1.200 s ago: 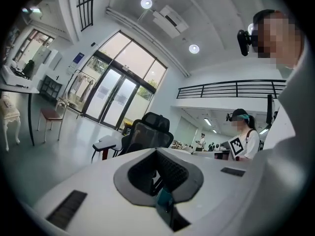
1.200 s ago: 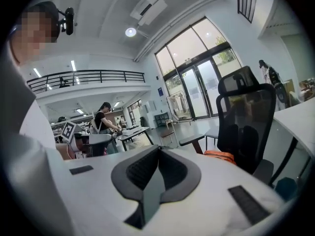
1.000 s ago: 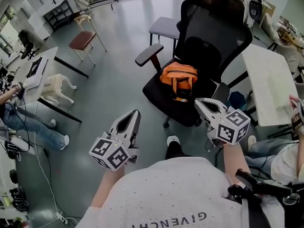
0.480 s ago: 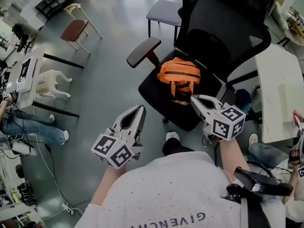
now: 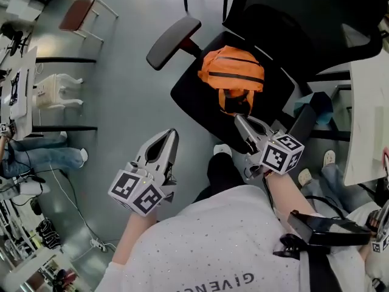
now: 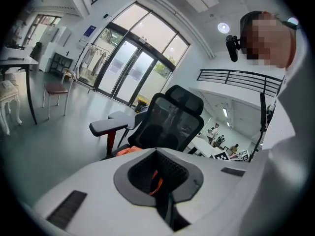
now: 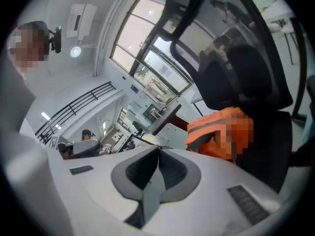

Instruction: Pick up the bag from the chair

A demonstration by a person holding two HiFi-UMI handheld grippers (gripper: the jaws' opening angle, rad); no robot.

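Observation:
An orange bag (image 5: 232,78) with dark straps lies on the seat of a black mesh office chair (image 5: 206,99). My right gripper (image 5: 238,119) is shut and empty, its tip at the front of the seat just below the bag's hanging strap. In the right gripper view the bag (image 7: 219,132) sits close ahead and to the right. My left gripper (image 5: 172,134) is shut and empty, held over the floor left of the chair. The left gripper view has the chair (image 6: 167,119) ahead, with a sliver of the orange bag (image 6: 129,151) above the jaws.
The chair's left armrest (image 5: 168,35) juts out toward the floor. A white table (image 5: 371,120) stands at the right, beside the chair. At the far left are a desk (image 5: 18,90), a white stool (image 5: 58,91) and a seated person's legs (image 5: 42,157). Grey floor lies between.
The view has closed in on the chair. My right gripper has moved forward to the seat's front edge, near the bag's strap. The left gripper has kept its place beside me.

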